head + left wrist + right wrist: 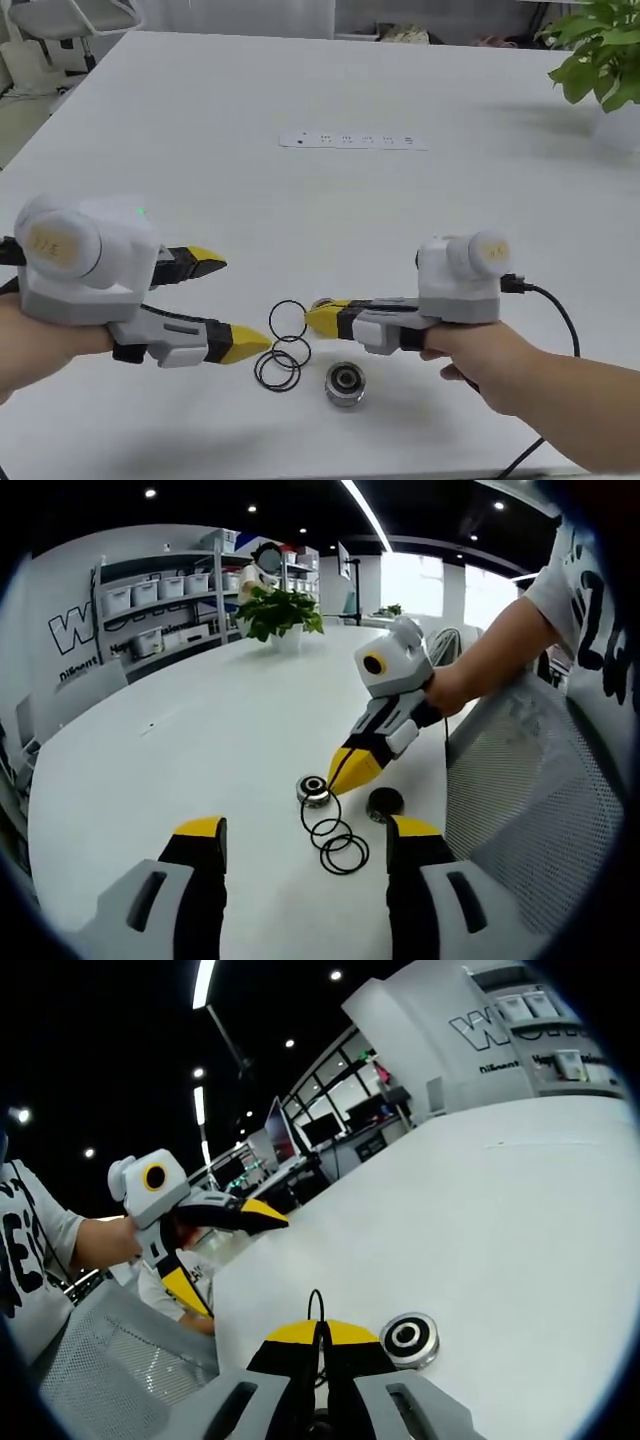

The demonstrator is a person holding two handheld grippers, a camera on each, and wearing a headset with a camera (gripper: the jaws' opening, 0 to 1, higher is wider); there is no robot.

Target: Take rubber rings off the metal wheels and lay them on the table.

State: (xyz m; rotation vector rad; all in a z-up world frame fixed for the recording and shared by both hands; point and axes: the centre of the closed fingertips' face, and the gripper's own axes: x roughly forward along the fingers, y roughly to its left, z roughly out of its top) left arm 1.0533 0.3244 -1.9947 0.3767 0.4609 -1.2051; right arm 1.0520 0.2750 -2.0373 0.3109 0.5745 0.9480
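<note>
My right gripper (pixel 318 318) (pixel 320 1332) is shut on a thin black rubber ring (pixel 288 320) (pixel 315 1305), which hangs from its yellow tips (pixel 350 770). Two more black rings (pixel 283 362) (pixel 338 844) lie overlapping on the white table (pixel 300 200). One metal wheel (pixel 344 383) (pixel 384 802) stands near the table's front edge. A second wheel (pixel 314 790) (pixel 408 1338) sits just beyond the right gripper's tip. My left gripper (pixel 230 300) (pixel 307 830) (pixel 235 1260) is open, holds nothing, and points at the rings from the left.
A white power strip (pixel 352 140) lies mid-table, farther back. A potted plant (pixel 600 50) stands at the far right corner. The right gripper's cable (pixel 560 310) trails off the front edge. A mesh chair (pixel 530 810) is at the table's near side.
</note>
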